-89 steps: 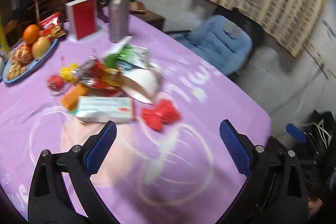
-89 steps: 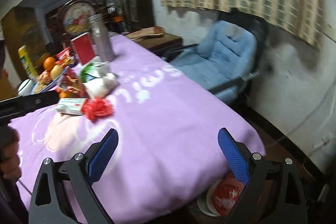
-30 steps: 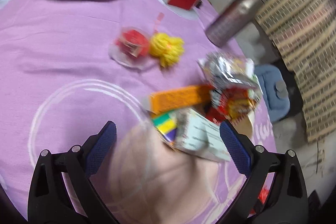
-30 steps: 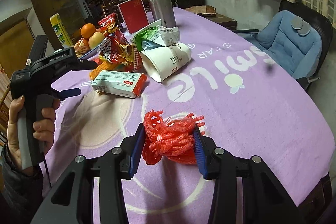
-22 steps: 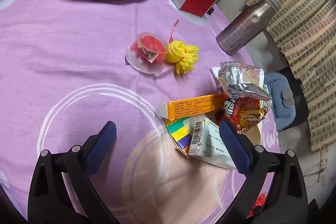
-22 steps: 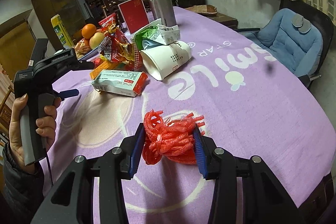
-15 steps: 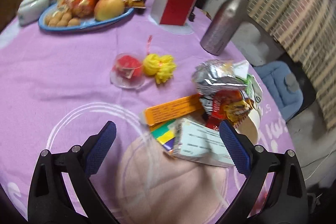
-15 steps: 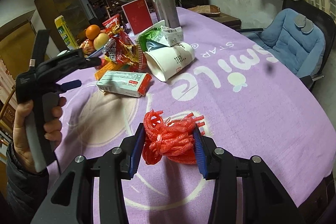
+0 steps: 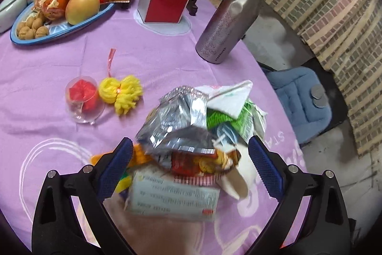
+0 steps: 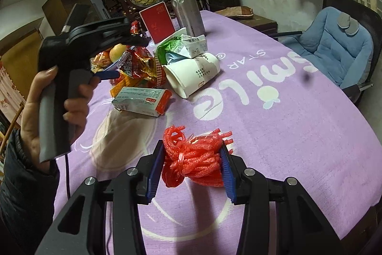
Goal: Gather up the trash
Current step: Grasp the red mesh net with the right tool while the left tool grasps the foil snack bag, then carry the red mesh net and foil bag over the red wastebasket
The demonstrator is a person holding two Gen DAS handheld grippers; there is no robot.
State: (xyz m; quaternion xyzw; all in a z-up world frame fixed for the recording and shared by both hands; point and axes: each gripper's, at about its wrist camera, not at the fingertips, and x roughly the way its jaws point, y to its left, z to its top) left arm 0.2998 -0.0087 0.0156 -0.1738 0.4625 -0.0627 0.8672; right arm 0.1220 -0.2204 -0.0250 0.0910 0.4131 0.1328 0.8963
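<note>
Right tool (image 10: 192,167): we hold it clamped on the red foam netting (image 10: 195,159), which rests on the desk (image 10: 286,135).
Left tool (image 9: 188,166): its jaws are apart and empty, poised above the heap.
Next target: we judge the foil snack wrapper (image 9: 176,121), lying directly ahead between the left tool's tips.
Nearer tool: the left.

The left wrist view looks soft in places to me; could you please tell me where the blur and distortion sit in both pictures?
Left wrist view: the carton and foil snack bag between the open left tool are smeared, while the metal bottle is sharp; fisheye bends the edges. Right wrist view: mostly crisp, the red foam netting in the right tool clear, dark vignette in the corners.
</note>
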